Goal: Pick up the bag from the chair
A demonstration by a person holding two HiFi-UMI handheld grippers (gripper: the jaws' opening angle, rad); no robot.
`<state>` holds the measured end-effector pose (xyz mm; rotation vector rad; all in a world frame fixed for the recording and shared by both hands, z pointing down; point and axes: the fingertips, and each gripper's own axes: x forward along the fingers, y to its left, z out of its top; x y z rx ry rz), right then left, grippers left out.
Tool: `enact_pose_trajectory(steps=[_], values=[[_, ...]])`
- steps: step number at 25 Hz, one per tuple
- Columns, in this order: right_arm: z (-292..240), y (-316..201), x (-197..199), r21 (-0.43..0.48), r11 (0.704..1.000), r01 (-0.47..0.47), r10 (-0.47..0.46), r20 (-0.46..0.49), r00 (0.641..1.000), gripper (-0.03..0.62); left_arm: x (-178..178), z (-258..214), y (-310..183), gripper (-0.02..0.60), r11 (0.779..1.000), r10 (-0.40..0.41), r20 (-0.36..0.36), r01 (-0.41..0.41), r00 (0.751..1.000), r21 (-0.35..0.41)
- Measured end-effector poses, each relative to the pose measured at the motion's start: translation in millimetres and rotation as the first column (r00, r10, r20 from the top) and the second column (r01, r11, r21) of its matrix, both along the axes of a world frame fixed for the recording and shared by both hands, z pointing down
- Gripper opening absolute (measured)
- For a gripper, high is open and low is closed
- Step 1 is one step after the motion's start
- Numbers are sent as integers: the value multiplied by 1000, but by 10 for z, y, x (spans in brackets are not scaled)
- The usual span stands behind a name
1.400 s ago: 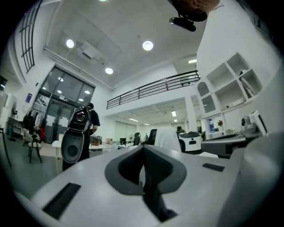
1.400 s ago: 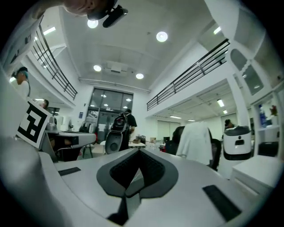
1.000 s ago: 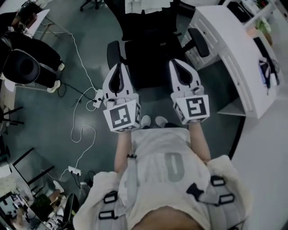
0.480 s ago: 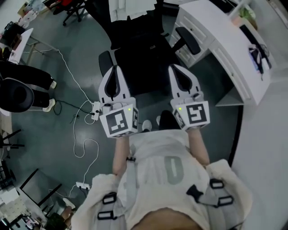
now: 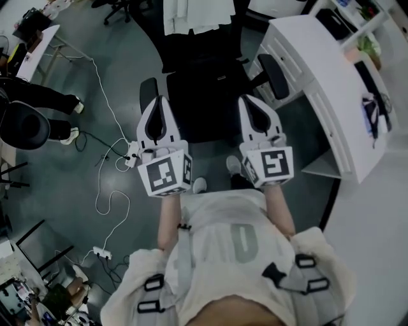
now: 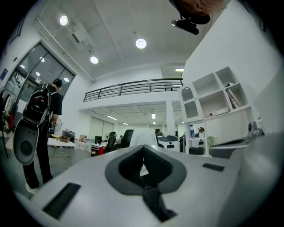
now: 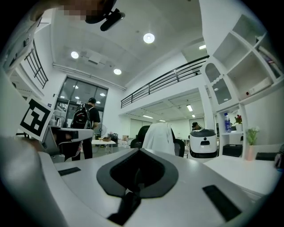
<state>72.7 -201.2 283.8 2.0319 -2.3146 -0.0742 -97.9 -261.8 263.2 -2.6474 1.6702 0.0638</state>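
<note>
Grey floor bears black chair, white cable, perhaps power strip.

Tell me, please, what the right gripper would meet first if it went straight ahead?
Probably the chair with the white cloth over its back; the distance is unclear.

I'm walking up to the black swivel office chair, carrying my white left gripper and white right gripper forward toward it. The white cloth draped over its backrest is coming into view at 12 o'clock.
</note>
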Motion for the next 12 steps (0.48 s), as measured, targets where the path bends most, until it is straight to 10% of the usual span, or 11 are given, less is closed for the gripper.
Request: enact_pose_trajectory(steps=[12], values=[[-180,-204,876,20,994,107,-107,-10,994,6,883,-121,0,6,996,-88,-9,88,996,4]])
